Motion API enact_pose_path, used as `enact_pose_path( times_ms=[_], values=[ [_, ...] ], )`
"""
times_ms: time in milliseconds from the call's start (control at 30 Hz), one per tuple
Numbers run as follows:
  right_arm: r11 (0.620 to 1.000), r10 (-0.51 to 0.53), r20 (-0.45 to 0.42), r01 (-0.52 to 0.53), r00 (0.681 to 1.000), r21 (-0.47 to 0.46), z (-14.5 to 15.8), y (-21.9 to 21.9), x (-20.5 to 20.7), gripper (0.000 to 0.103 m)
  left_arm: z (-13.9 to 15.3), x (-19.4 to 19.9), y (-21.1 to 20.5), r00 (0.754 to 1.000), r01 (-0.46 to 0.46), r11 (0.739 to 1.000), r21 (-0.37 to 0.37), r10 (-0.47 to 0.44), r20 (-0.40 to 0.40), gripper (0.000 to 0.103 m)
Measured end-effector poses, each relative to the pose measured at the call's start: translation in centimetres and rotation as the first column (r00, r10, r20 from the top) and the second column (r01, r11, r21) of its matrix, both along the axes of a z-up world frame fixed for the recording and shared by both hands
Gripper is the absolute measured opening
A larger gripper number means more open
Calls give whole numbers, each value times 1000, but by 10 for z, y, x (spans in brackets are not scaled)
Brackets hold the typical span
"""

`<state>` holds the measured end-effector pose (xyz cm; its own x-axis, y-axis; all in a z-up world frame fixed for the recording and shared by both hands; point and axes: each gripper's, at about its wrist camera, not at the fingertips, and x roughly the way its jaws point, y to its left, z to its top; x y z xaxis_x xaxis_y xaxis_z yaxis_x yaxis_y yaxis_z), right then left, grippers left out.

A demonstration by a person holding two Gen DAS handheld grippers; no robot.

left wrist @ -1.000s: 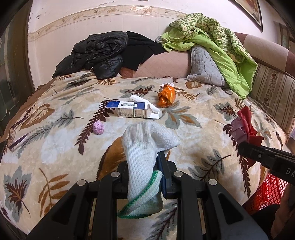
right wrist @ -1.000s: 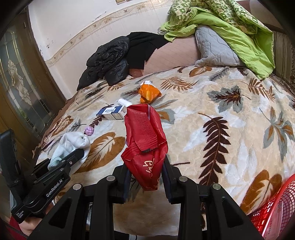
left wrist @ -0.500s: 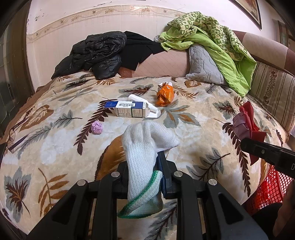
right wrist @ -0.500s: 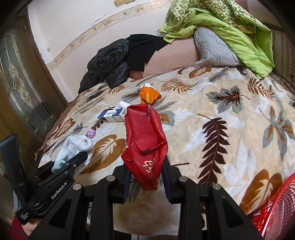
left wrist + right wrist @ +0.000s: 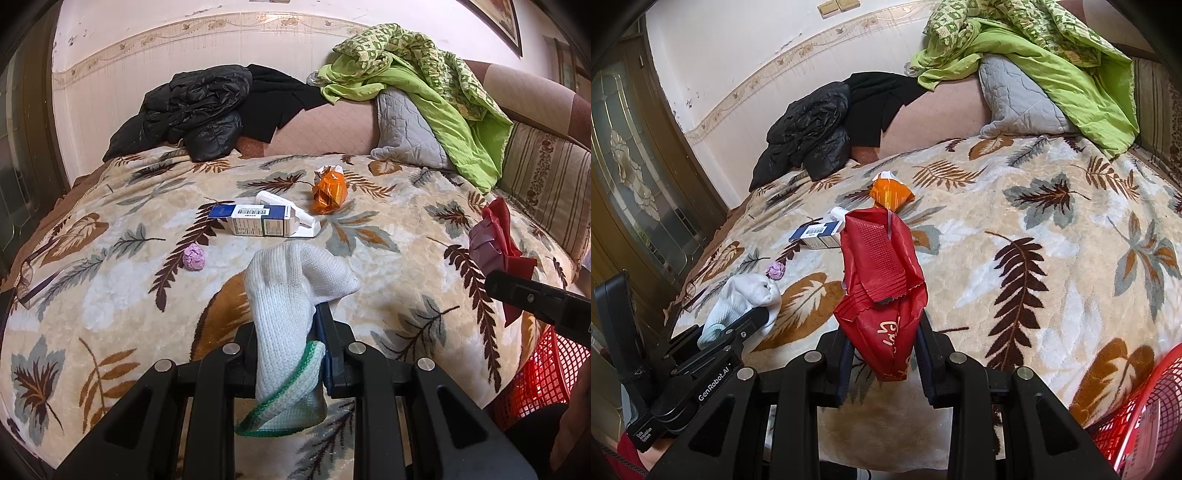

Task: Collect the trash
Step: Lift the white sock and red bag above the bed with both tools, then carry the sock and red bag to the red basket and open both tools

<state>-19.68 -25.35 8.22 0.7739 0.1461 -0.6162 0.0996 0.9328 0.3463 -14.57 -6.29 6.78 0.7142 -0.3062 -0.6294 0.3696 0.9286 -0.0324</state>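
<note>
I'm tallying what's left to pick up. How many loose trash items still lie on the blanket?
3: the orange wrapper farthest back, the blue-and-white carton just in front of it, the purple paper ball nearer left. More may hide behind held items.

Bed middle: carton [image 5: 258, 221], orange wrapper [image 5: 328, 190] and purple wad [image 5: 193, 257] lie in the way.
Bed near edge: bare blanket [image 5: 110, 295].
Far side: black jackets [image 5: 192, 110], green quilt [image 5: 443, 96].
Right, below edge: red basket [image 5: 1145, 417].

Left gripper [image 5: 289, 354]: matte black angular frame, round silver screws on the linkage arms, dark blue finger pads [image 5: 326, 354]. Right gripper [image 5: 882, 360]: identical build. White "GenRobot.AI" lettering on the left unit's housing.
</note>
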Motion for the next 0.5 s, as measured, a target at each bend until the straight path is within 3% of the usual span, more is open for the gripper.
enact_pose_path(
  times_ms=[500],
  values=[
    [1000,-15,20,15,1000,9,5,-6,-7,32,5,-5,-2,1000,9,1000,2,-9,14,21]
  ],
)
